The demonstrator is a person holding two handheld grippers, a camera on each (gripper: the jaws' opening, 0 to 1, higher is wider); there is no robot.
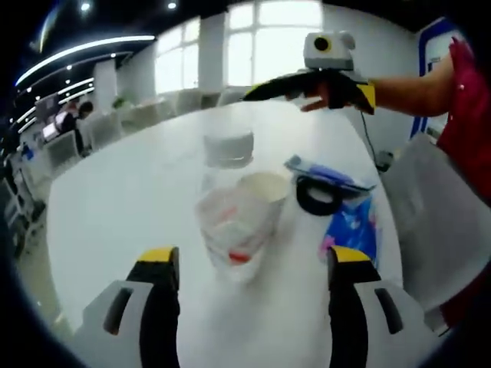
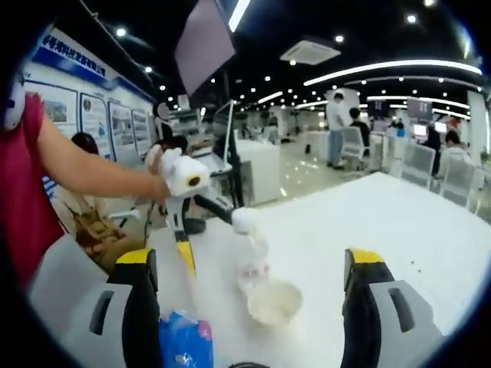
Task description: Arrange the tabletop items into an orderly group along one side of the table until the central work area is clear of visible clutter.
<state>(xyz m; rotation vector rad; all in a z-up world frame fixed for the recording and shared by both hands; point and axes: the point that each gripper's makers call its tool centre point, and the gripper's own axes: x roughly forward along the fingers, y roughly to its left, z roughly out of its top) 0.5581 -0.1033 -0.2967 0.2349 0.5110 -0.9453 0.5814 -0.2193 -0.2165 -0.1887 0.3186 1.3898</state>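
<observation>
A clear plastic bottle [image 1: 230, 218] with a white cap [image 1: 228, 147] stands on the white table [image 1: 130, 199], just beyond my left gripper [image 1: 253, 259], whose jaws stand wide open with nothing between them. A white cup [image 1: 265, 188] touches the bottle's right side. Right of the cup lie a black tape ring [image 1: 318, 196] and a blue packet [image 1: 351, 224]. In the right gripper view, the bottle [image 2: 253, 261], cup [image 2: 274, 303] and blue packet [image 2: 184, 341] sit ahead of my open right gripper [image 2: 252, 257]. The left gripper [image 2: 205, 239] reaches the bottle from the left.
The right gripper [image 1: 259, 92], held by a hand, hovers over the far table edge. A person's red sleeve [image 1: 468, 130] and a grey chair [image 1: 437, 215] are at the right. White chairs [image 2: 430, 165] line the table's far side. The table surface [image 2: 399, 222] stretches out to the right.
</observation>
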